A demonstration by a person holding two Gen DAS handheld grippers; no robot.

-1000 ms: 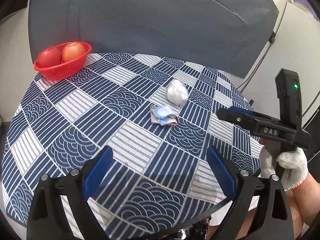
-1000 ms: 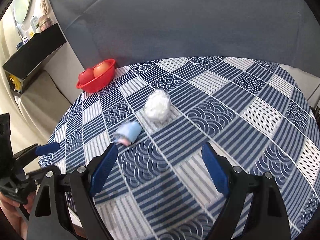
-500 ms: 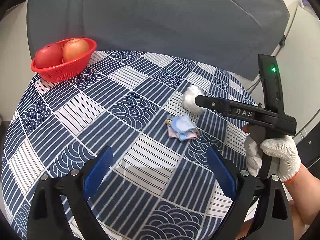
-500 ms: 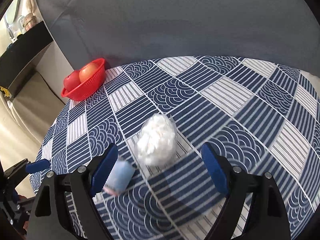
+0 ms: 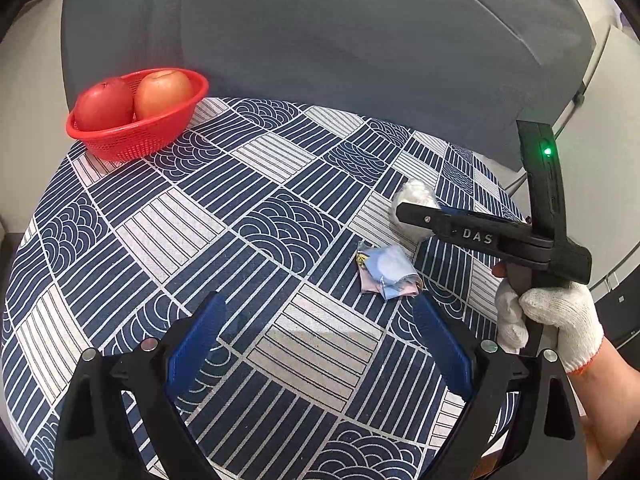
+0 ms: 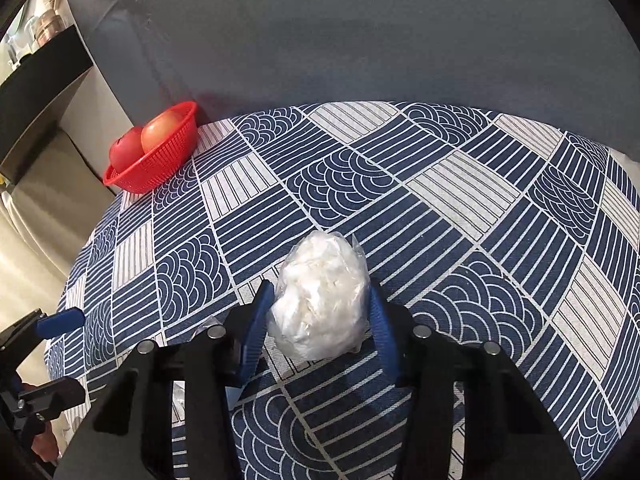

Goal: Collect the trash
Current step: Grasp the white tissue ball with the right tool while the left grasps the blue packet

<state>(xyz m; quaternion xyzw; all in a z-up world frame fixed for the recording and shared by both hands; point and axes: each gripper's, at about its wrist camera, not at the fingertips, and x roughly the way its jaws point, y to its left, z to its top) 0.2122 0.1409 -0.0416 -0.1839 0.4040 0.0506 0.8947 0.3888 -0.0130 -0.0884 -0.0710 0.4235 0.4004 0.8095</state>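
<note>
A crumpled white plastic wad [image 6: 320, 300] lies on the patterned tablecloth. My right gripper [image 6: 320, 320] has closed in on it, and its blue pads [image 6: 256, 328] touch both sides of the wad. From the left wrist view the wad [image 5: 414, 196] shows partly hidden behind the right gripper's [image 5: 404, 212] black finger. A crumpled light-blue and pink wrapper [image 5: 386, 272] lies just in front of my left gripper [image 5: 316, 344], which is open and empty above the cloth.
A red basket [image 5: 120, 136] with two apples stands at the table's far left edge, also in the right wrist view [image 6: 156, 168]. A grey sofa back [image 5: 340, 40] rises behind the round table [image 5: 160, 220]. A gloved hand [image 5: 548, 320] holds the right gripper.
My right gripper moved forward over the white wad and closed its fingers onto it. My left gripper moved slightly forward toward the blue wrapper and stayed open.
</note>
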